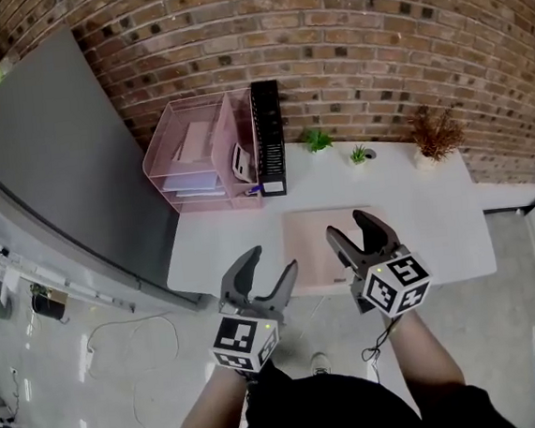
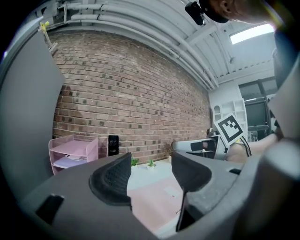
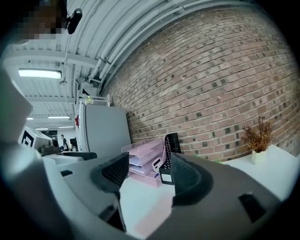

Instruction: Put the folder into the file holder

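Lying flat on the white surface (image 1: 438,229), the folder (image 1: 313,242) is a plain, pale pink rectangle with a small light label on its cover. It sits just below and ahead of both tools, its near edge close to the surface's front edge. The left tool (image 1: 272,261) is at the folder's near left corner and the right tool (image 1: 346,224) hangs over its near right part. Well beyond the tips of both tools, against the brick wall (image 1: 374,48), the black file holder (image 1: 269,138) stands upright, touching a pink mesh tray rack (image 1: 201,154) with papers on its shelves. To the right of the file holder along the wall are two small green plants (image 1: 317,140) and a dried brown plant (image 1: 434,134) in a white pot. A tall grey panel (image 1: 66,171) stands to the left of the left tool. Both tools point roughly level toward the wall, side by side, each with its marker cube toward the person. The left forearm (image 1: 211,411) and the right forearm (image 1: 430,353) reach forward behind them. On each tool the jaws stand apart with nothing between the pads.
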A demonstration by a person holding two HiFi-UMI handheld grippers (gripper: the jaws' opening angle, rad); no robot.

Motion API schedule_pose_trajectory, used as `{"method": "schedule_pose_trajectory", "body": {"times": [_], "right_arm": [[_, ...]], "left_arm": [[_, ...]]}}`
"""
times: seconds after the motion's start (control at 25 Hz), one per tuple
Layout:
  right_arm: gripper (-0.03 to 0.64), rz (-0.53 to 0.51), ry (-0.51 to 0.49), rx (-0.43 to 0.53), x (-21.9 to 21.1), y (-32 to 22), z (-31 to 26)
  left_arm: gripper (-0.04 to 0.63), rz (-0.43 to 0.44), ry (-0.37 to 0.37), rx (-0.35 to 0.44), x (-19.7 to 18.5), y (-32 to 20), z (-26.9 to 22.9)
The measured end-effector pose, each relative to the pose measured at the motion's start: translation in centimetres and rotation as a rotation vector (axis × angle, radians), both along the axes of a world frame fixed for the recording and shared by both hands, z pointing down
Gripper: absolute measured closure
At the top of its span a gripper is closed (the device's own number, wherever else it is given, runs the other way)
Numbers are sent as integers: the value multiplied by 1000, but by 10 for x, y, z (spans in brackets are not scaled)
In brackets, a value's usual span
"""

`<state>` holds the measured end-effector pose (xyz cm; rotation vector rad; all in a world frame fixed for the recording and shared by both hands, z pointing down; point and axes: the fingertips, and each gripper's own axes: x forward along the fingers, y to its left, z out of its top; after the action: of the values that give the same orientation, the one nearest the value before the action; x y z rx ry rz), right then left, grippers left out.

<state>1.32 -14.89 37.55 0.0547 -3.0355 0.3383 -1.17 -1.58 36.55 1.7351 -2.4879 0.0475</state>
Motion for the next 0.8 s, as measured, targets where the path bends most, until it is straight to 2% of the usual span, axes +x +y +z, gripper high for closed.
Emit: {"method": "schedule_pose_trajectory", "body": {"times": [0.44, 0.64, 0.8], "right_arm": [[324, 233, 23, -40, -60, -26, 8], [322, 353, 43, -69, -63, -35, 18], [318, 439, 57, -88, -53, -41, 28]], "left_arm": [[339, 247, 26, -61, -85, -37, 19], [339, 362, 41, -83, -107, -58, 29], [339, 453, 49, -108, -108, -75, 44]]}}
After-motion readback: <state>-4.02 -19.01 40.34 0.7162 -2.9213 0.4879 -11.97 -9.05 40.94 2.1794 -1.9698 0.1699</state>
